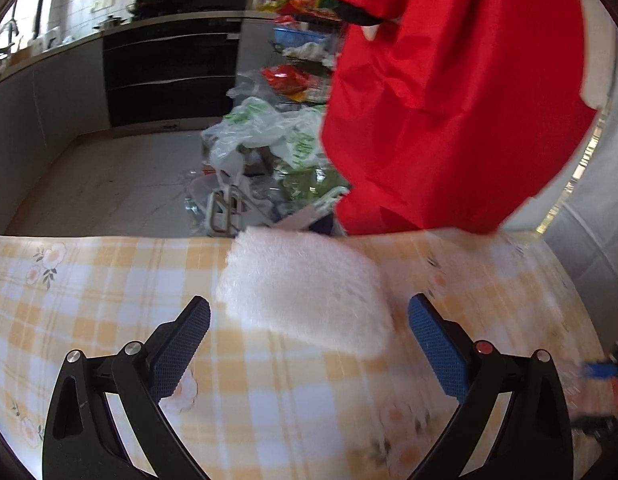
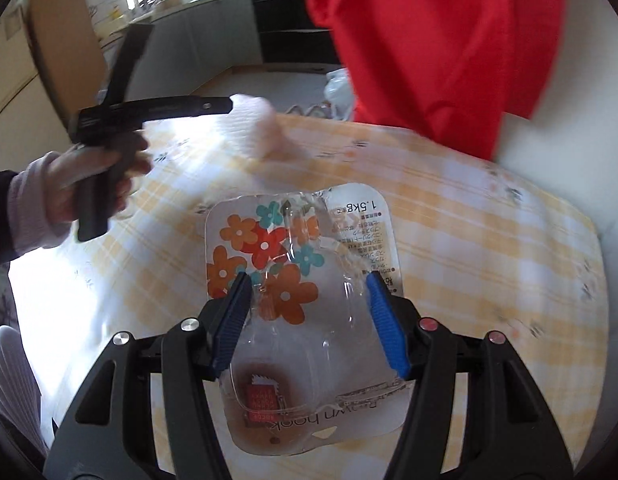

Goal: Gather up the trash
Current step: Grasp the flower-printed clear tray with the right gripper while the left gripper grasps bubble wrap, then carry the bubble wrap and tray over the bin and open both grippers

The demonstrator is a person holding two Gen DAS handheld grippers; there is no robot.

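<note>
Left wrist view: the left gripper [image 1: 309,320] hangs over a table [image 1: 89,280] covered in a yellow and white checked cloth with small flowers. Its jaws stand wide apart, blue pads facing inward. Between and just beyond the fingertips lies a white fluffy pad [image 1: 305,292], resting on the cloth near the far edge; the fingers do not touch it. Behind the table, a red cloth [image 1: 449,100] hangs over something on the far side. On the floor beyond sit plastic bags [image 1: 261,132] and other clutter, with dark kitchen cabinets [image 1: 169,68] further back.

Right wrist view: the right gripper [image 2: 307,280] points down at the table [image 2: 489,240]. A clear plastic package [image 2: 301,264], printed with orange, red and teal flowers and a label of small text, sits between its two blue pads. Both pads meet the package's sides, so the gripper looks closed on it. Whether the package is lifted off the cloth or lying on it, I cannot tell. To the left, a hand [image 2: 81,184] in a pale sleeve holds the handle of the left gripper [image 2: 225,105], which reaches toward the fluffy pad [image 2: 257,128] at the far side of the table. The red cloth [image 2: 429,40] fills the upper right.
</note>
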